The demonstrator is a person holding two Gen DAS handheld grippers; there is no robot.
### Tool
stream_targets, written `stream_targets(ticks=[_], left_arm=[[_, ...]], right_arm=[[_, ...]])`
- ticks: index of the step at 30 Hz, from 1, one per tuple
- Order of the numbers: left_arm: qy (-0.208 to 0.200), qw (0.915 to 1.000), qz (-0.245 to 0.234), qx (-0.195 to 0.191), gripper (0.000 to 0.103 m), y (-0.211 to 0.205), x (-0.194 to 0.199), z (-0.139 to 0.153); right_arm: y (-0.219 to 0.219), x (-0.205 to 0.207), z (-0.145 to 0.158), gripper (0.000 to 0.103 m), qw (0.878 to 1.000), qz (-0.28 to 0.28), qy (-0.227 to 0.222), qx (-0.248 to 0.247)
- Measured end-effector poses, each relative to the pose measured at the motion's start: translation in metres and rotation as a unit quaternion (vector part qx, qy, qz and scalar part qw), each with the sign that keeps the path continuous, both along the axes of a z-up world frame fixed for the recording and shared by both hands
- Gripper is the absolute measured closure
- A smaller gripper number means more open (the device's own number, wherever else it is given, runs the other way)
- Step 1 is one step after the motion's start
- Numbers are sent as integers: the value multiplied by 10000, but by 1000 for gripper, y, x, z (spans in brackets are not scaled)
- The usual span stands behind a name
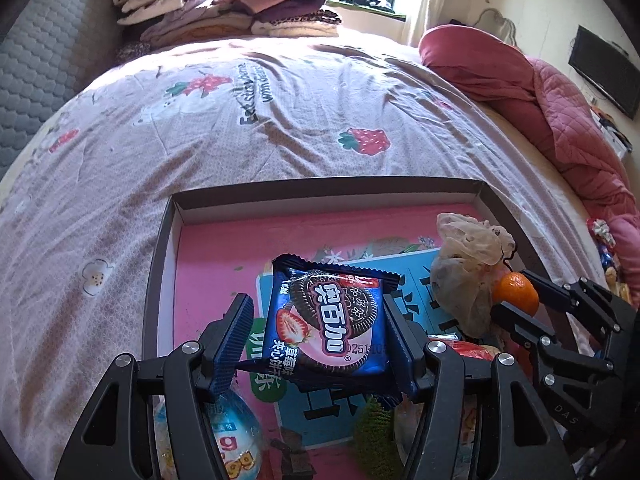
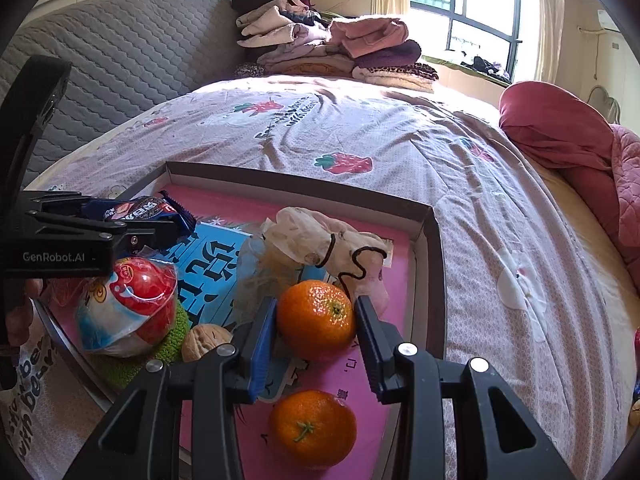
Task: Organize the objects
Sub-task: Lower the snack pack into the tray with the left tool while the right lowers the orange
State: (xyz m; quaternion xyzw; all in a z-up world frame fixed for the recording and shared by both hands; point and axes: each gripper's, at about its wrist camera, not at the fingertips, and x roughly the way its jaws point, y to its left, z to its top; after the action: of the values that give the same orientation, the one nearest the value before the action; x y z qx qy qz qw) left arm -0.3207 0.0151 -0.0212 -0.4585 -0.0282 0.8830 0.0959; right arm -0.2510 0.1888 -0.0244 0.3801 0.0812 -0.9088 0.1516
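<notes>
A shallow cardboard box point(image 1: 320, 186) with a pink bottom lies on the bed. My left gripper point(image 1: 316, 332) is shut on a blue cookie packet point(image 1: 328, 316) and holds it above the box; it also shows in the right wrist view point(image 2: 140, 210). My right gripper point(image 2: 316, 332) is shut on an orange point(image 2: 316, 318) above the box floor; the orange also shows in the left wrist view point(image 1: 516, 294). A second orange point(image 2: 312, 428) lies in the box below it.
In the box lie a blue booklet point(image 2: 208, 264), a crumpled plastic bag point(image 2: 320, 240), a wrapped red and white ball point(image 2: 128, 304), a green knit piece point(image 2: 176, 340) and a walnut point(image 2: 204, 340). Folded clothes point(image 2: 332, 48) are stacked at the bed's far end. A red quilt point(image 2: 568, 136) lies on the right.
</notes>
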Motion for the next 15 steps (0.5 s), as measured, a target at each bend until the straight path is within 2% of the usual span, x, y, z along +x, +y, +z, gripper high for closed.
stream_targets(ticks=[15], left_arm=[[-25, 9998, 152, -160, 38, -7, -4, 4]], right_arm=[[-4, 1, -1, 64, 9999, 40, -56, 75]])
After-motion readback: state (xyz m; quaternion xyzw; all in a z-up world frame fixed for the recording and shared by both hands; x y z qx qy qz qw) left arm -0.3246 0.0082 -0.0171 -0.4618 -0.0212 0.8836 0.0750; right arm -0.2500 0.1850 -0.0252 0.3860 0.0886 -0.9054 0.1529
